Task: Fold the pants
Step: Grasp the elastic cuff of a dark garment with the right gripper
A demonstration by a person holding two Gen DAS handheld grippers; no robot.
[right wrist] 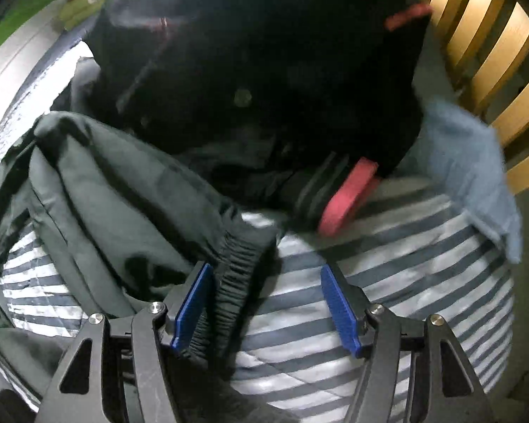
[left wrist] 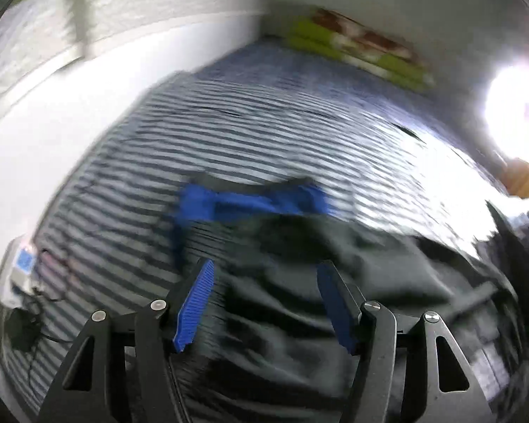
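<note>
The dark green pants [right wrist: 98,190] lie rumpled on the striped bedspread [right wrist: 388,282], beside the black jacket [right wrist: 257,63]; they look soft, light and floppy, best pinched at the elastic waistband [right wrist: 236,268]. Their long axis seems to run from the waistband away from the jacket's red cuff, though bunching hides it. The right gripper [right wrist: 266,306] gapes around the waistband without pressing; the left gripper [left wrist: 264,303] hangs open and empty over the pants.

The right gripper [right wrist: 266,299] stands open over dark green pants [right wrist: 116,194], their elastic waistband [right wrist: 234,282] apparently loose between its jaws.
</note>
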